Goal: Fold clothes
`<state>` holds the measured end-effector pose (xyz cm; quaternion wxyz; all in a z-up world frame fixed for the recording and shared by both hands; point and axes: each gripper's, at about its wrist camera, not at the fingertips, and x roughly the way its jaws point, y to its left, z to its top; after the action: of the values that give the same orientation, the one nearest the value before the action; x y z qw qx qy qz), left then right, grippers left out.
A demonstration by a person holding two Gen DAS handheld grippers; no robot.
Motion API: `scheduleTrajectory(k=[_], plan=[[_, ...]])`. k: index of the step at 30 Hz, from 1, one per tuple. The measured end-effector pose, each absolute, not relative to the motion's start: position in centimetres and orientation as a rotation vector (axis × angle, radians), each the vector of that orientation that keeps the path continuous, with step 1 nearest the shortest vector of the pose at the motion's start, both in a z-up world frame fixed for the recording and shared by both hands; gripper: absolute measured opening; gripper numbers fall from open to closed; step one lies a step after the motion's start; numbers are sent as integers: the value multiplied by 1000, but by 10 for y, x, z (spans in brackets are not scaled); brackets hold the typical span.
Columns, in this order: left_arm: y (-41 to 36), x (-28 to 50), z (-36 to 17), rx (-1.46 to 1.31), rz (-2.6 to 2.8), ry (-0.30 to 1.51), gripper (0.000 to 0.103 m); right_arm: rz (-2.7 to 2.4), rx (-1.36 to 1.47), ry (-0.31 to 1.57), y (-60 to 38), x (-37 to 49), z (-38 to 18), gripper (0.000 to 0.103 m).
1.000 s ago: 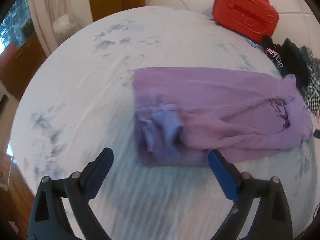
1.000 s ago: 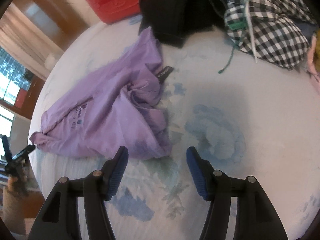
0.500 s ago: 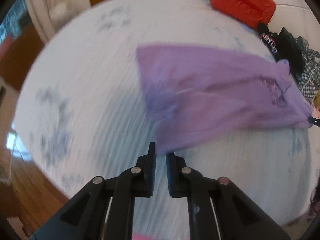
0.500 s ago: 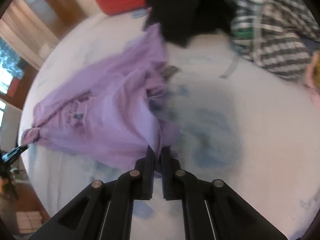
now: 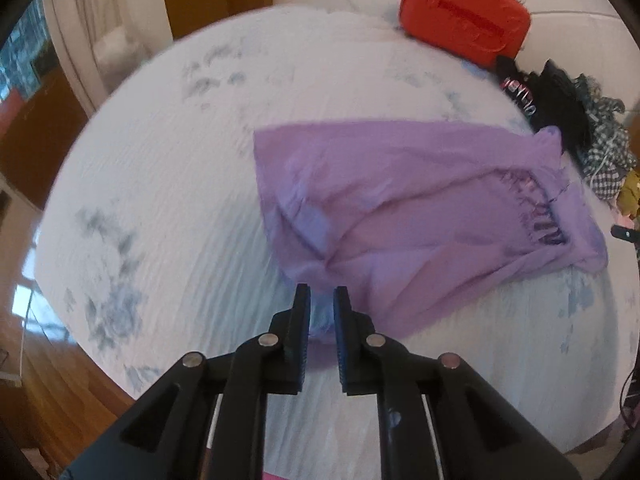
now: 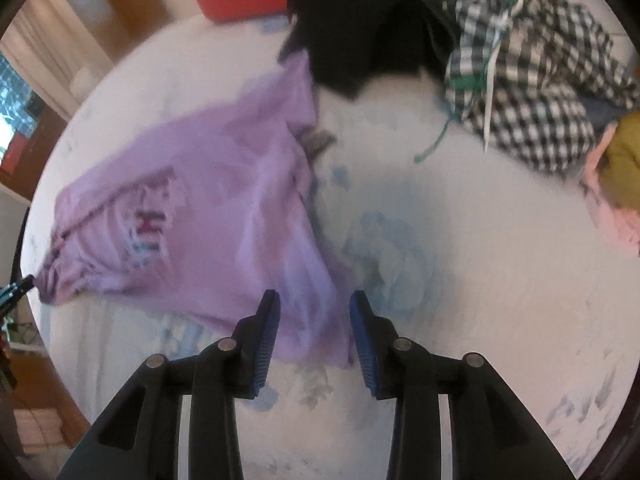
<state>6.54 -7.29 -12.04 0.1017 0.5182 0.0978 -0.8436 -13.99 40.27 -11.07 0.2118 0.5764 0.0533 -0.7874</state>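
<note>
- Left wrist camera looks down along its fingers, close above the bed (image 5: 168, 216), facing the headboard side.
- Right wrist camera looks similarly from the opposite end.
- Both views share the purple garment (image 5: 416, 216) (image 6: 208, 216).

Illumination is soft, diffuse daylight; a bright window (image 6: 12, 128) sits at the far left edge of the right wrist view. Shadows are faint. Both views show strong fisheye curvature with dark vignetted corners. Motion blur softens the bedsheet (image 5: 160, 208) and the purple garment (image 6: 208, 216). The wooden floor (image 5: 24, 288) shows glare.
</note>
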Motion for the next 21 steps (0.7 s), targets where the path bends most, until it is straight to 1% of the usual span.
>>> scheduleTrajectory(k=[1, 2, 3, 4, 5, 6, 7, 12, 15, 20, 21], plan=[[-71, 64, -113, 1500, -2504, 278, 12, -2185, 1578, 109, 402, -143, -105, 36], [-71, 62, -107, 1476, -2521, 278, 16, -2178, 1562, 73, 400, -146, -101, 36], [-71, 61, -101, 1451, -2538, 278, 22, -2168, 1555, 53, 396, -149, -100, 36], [-71, 59, -96, 1433, -2552, 281, 49, -2157, 1552, 42, 390, -153, -101, 36], [-71, 55, -98, 1436, -2555, 291, 84, -2146, 1549, 33, 382, -156, -102, 36], [-70, 51, -104, 1449, -2551, 292, 96, -2132, 1548, 22, 376, -159, -104, 36], [-69, 47, -110, 1462, -2546, 293, 99, -2111, 1549, 3, 370, -162, -109, 36], [-62, 31, -145, 1578, -2479, 308, 99, -2073, 1636, -60, 350, -176, -141, 36], [-41, 6, -132, 1614, -2573, 240, 99, -2127, 1746, -81, 363, -180, -156, 36], [-6, -36, -109, 1669, -2729, 115, 99, -2219, 1700, -188, 398, -153, -132, 36], [1, -44, -104, 1679, -2760, 89, 99, -2237, 1697, -214, 404, -147, -129, 40]])
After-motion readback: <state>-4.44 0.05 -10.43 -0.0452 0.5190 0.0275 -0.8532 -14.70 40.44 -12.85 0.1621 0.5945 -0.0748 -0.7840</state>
